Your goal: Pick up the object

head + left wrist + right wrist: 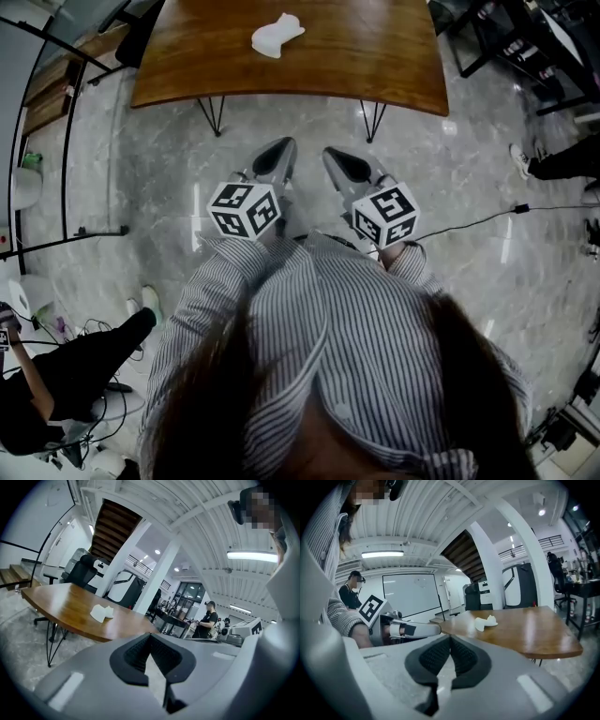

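A white crumpled object (pixel 277 35) lies on the far half of a brown wooden table (pixel 375 56). It also shows in the left gripper view (pixel 101 612) and in the right gripper view (pixel 485 622). My left gripper (pixel 279 150) and right gripper (pixel 337 157) hang side by side over the floor, short of the table's near edge and well apart from the object. The left gripper (pixel 150 637) has its pads together with nothing between them. The right gripper (pixel 450 639) is shut too and holds nothing.
The table stands on thin black hairpin legs (pixel 211 112) over a grey marble floor. A person in black (pixel 66 366) sits at the lower left. A black cable (pixel 487 220) crosses the floor at the right, near a shoe (pixel 521 161). Chairs stand at the top right.
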